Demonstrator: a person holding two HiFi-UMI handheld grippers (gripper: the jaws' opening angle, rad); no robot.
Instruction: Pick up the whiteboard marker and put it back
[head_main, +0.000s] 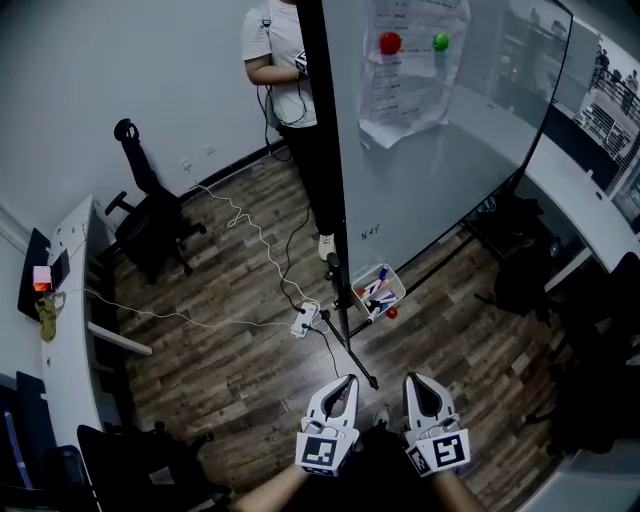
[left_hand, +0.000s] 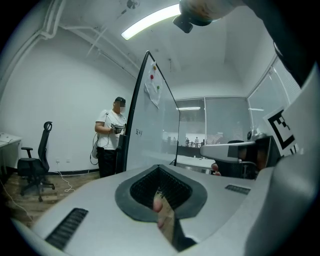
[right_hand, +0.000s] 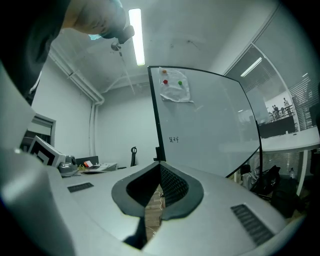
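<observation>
Left claw (head_main: 343, 384): pressed together with a thin slit. A pinkish speck sits in the slit, unidentified. Right claw (head_main: 416, 382): pressed together, nothing in it. Whiteboard markers (head_main: 377, 291) lean tilted in a white basket (head_main: 401, 289) at the foot of the whiteboard (head_main: 440, 150). They lie straight ahead, between the two claws' lines and well apart from both. Neither hand looks clearly nearer.

- Bare wood floor (head_main: 440, 340) lies open between the right gripper (head_main: 417, 382) and the marker basket (head_main: 378, 290), whose top is uncovered.
- A black stand leg (head_main: 352, 350) slants across the floor ahead of the left gripper (head_main: 346, 382).
- The whiteboard (head_main: 440, 170) rises as a wall just behind the basket.
- Cables (head_main: 250, 235) and a power strip (head_main: 305, 320) lie left of the leg.
- A person (head_main: 285, 70) stands past the board's left edge; a chair (head_main: 150, 215) is well apart.
</observation>
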